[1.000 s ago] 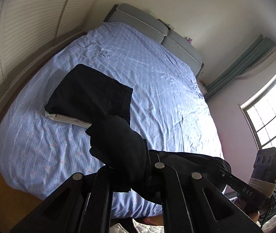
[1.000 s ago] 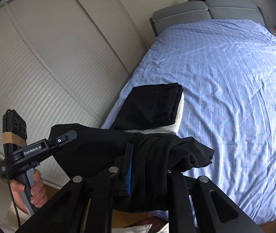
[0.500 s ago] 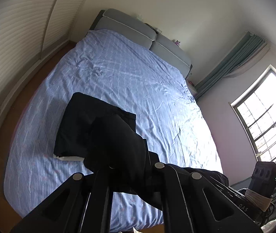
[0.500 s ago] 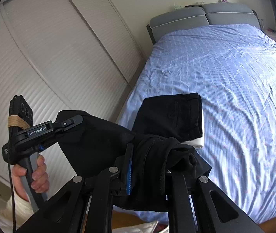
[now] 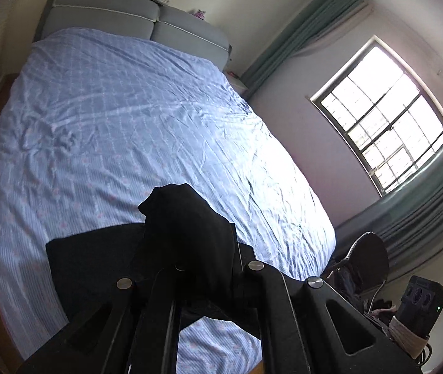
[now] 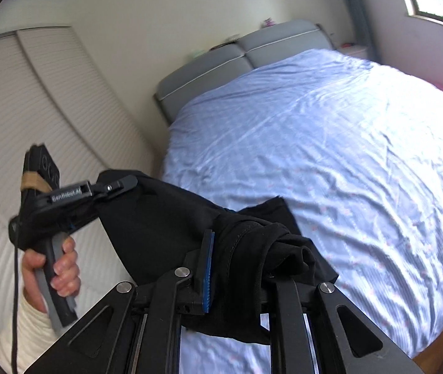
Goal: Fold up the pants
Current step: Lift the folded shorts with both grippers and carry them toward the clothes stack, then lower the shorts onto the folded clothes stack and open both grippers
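Black pants (image 6: 159, 218) are held in the air between both grippers, above the near end of the bed. My right gripper (image 6: 237, 265) is shut on a bunched part of the pants. My left gripper (image 5: 202, 268) is shut on another bunch of the same pants (image 5: 187, 218); from the right wrist view its fingers (image 6: 118, 185) pinch the cloth's far corner. A flat black folded garment (image 5: 93, 261) lies below on the bed, partly hidden by the held cloth.
A wide bed with a light blue sheet (image 5: 127, 118) and grey headboard (image 5: 134, 18) fills both views. White louvred wardrobe doors (image 6: 34, 109) stand to the left. A bright window (image 5: 380, 115) with green curtains is to the right. A black chair (image 5: 368, 258) stands by the bed's corner.
Both grippers have lifted and swung right with the pants. The folded pile on the bed has slid toward the bottom of the views, now mostly hidden behind the held cloth.
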